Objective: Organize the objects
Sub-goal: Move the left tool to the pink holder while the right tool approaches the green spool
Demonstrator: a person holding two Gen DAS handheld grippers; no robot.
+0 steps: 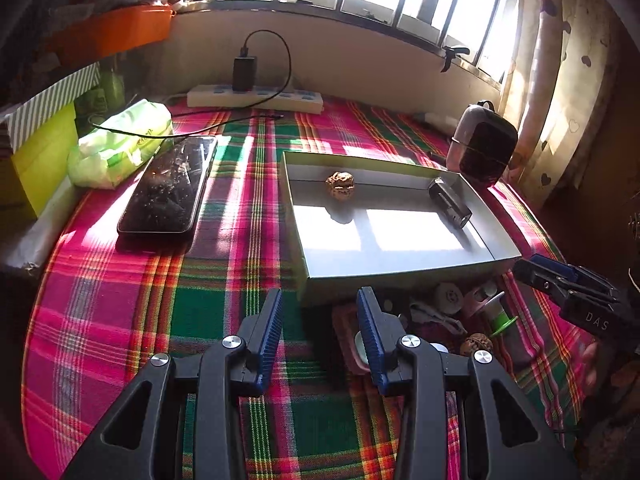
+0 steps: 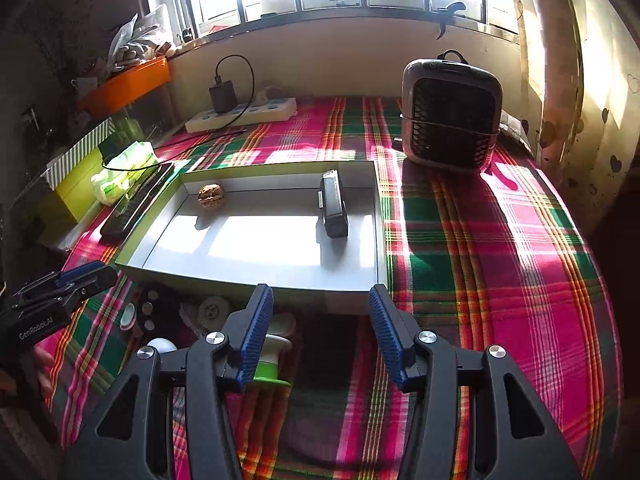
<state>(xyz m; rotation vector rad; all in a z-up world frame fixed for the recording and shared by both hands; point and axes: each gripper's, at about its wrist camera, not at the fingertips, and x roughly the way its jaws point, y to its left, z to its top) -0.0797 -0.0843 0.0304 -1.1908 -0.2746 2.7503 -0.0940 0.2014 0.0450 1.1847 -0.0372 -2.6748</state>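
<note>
- I am holding my left tool (image 1: 320, 300) with its jaws standing apart and nothing between them, hovering over the plaid cloth (image 1: 224, 280) just near of the tray.
- I am holding my right tool (image 2: 316, 300) a little wider, also empty, at the near edge of the tray (image 2: 260, 276).
- The tray, a shallow cardboard box lid, is sitting mid-surface; inside it a walnut (image 1: 340, 186) is lying at the far left and a dark lighter-like block (image 1: 450, 202) at the far right.
- The things I am judging still to be sorted are clustered in shadow just near of the tray: a second walnut (image 1: 476, 345), a green-and-white spool (image 2: 272, 360), a white round wheel-like piece (image 1: 449, 298), a pale cord (image 1: 436, 318) and a few small buttons (image 2: 147, 307).
- I am reckoning the walnut light, hard and bumpy, so it should be seated well between the ribbed pads across its widest part, though it may roll.
- The spool looks light and stiff; I am favouring its narrow waist over the flared flange.
- The cord is limp and would be pinched at a bunched part.
- The buttons are probably flat and slippery, though the shadow is making that hard to tell.
</note>
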